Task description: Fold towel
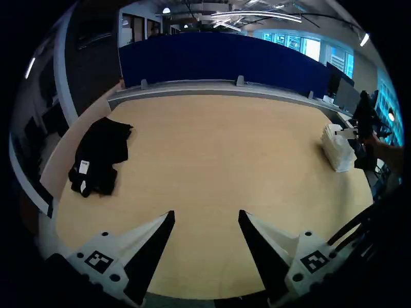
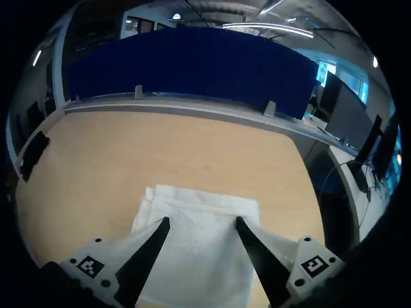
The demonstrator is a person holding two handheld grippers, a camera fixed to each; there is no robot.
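Left gripper (image 1: 206,213): jaws apart, nothing between them, hovering over bare desk (image 1: 216,149) near its front edge. Right gripper (image 2: 201,219): jaws also apart, over the white towel pile (image 2: 203,203), not clamped on it; can't tell if the tips touch the cloth. Pile sits at the desk's right edge, flat, edges squared, several layers, so it looks folded. Black cloth (image 1: 100,154) lies crumpled at the left edge, well apart from the pile. Judgement: white pile is done; black cloth, if it's part of the job, is not yet spread or folded. Blue divider (image 1: 221,59) runs along the back edge.
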